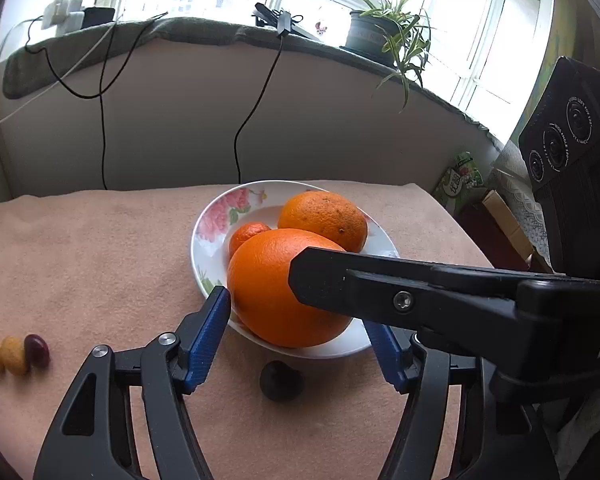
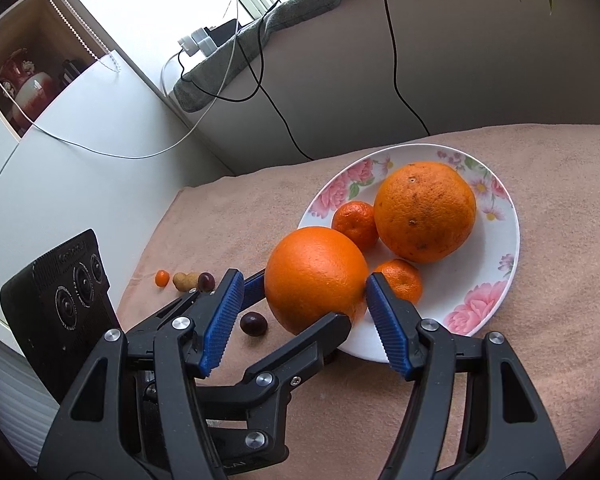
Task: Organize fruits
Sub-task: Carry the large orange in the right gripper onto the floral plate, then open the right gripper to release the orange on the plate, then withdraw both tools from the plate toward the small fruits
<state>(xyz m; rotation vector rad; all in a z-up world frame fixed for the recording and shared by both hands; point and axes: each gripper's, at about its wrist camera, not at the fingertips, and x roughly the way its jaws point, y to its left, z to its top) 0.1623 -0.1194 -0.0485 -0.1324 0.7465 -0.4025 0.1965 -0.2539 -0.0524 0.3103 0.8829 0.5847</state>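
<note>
**Left gripper clasps orange at plate's near rim**

The left gripper (image 1: 296, 308) has the big orange (image 1: 268, 292) between its blue pads. In its own view the left pad touches the fruit's left flank, while the other pad is hidden behind a black finger of the right gripper (image 2: 305, 278). In the right wrist view both left fingers lie against the orange, one on each side, so it reads as gripped.

The right gripper stands released. Its right pad is at the orange's edge, but its left pad is apart from the fruit, with a left finger between them.

The orange sits at the near rim of the floral plate (image 1: 208, 240), on the side facing both grippers. It is round, with no long axis to name, and no stem end shows.

Behind it on the plate lie a speckled orange (image 1: 324, 220), its stem dot turned upward, and a mandarin (image 1: 246, 236). A second mandarin (image 2: 400, 284) lies just beside the big orange.

On the cloth (image 1: 100, 260), a dark berry (image 2: 253, 323) lies near the plate. A row of small fruits (image 1: 14, 354) lies well off to the left.
</note>
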